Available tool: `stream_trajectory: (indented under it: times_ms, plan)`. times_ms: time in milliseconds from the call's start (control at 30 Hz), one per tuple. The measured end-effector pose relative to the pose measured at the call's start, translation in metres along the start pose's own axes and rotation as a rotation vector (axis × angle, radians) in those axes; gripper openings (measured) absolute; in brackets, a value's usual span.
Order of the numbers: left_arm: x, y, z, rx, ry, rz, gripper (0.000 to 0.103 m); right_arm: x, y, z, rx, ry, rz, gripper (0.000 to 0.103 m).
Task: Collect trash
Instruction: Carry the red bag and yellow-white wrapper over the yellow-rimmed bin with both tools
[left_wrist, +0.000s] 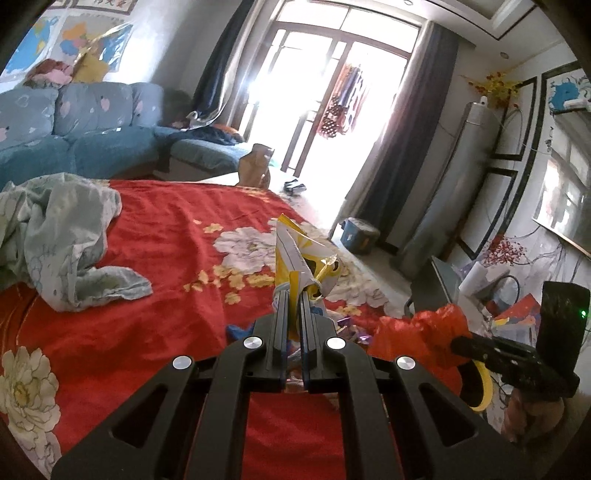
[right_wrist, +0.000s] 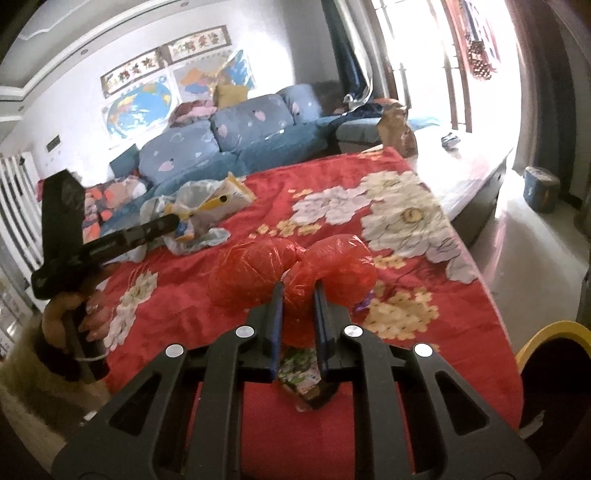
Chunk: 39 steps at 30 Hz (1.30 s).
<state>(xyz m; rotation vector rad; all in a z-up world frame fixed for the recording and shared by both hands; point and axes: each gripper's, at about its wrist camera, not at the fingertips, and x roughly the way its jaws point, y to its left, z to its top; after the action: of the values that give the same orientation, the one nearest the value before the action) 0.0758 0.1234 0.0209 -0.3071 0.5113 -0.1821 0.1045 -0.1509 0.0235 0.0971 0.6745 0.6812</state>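
L gripper (left_wrist: 293, 295) is clamped tight on a yellow snack wrapper (left_wrist: 295, 254), held above the red bedspread (left_wrist: 147, 236). R gripper (right_wrist: 299, 291), jaws nearly closed, pinches the red plastic bag (right_wrist: 291, 269) by its gathered middle, just right of the wrapper. Best bet: get the bag mouth open before feeding the wrapper in. Only R view shows the printed wrapper (right_wrist: 299, 369) near, under the bag; only L view shows purple scraps (left_wrist: 351, 328).

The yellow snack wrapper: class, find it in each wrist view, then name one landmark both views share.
Left wrist view: yellow snack wrapper at centre, pinched in the left gripper.
Right wrist view: wrapper at upper left, above the bedspread.
Shared landmark: red plastic bag.
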Motion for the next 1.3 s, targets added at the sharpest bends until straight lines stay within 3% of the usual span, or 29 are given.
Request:
stream_trajectory:
  times_ms: [533, 1300]
  plan:
    - [0.007, -0.047, -0.001, 0.057, 0.001, -0.079, 0.005, -0.037, -0.042, 0.01, 0.066, -0.089, -0.106, 0.009]
    - [0.055, -0.121, -0.011, 0.133, 0.062, -0.218, 0.005, -0.094, -0.122, 0.001, 0.224, -0.201, -0.295, 0.009]
